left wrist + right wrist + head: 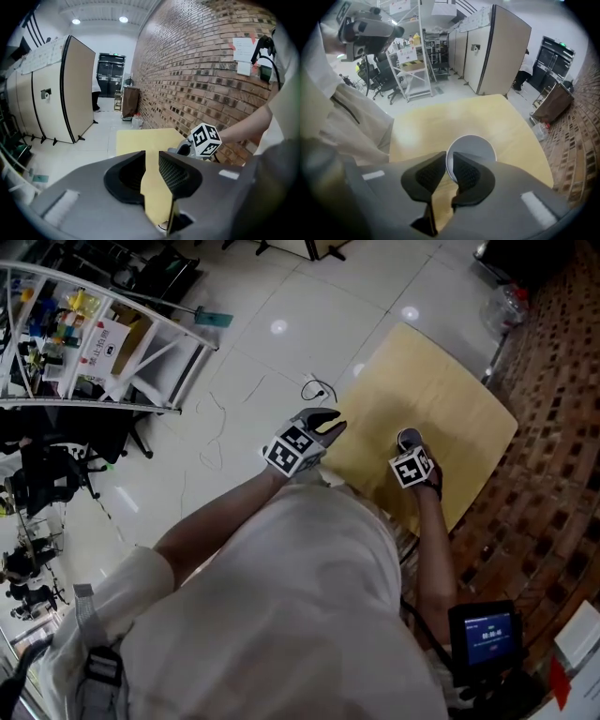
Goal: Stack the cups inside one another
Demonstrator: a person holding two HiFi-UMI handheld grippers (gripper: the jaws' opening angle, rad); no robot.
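Observation:
A grey cup [476, 146] with a pale rim stands upright on the yellow wooden table [440, 122], mouth up. My right gripper [450, 168] points steeply down over its near rim, one jaw inside the cup and one outside, with a narrow gap left around the thin wall. In the head view the same cup [409, 437] shows just beyond the right gripper [413, 452]. I see only this one cup. My left gripper [330, 420] hovers over the table's left edge, and its jaws [152, 171] stand apart with nothing between them.
The small table [450, 399] sits beside a brick wall [553, 427]. A white shelf rack [94, 334] and a loose cable [319, 388] are on the tiled floor to the left. Folding partitions [75, 89] stand further back. A small screen [483, 634] hangs at the person's right side.

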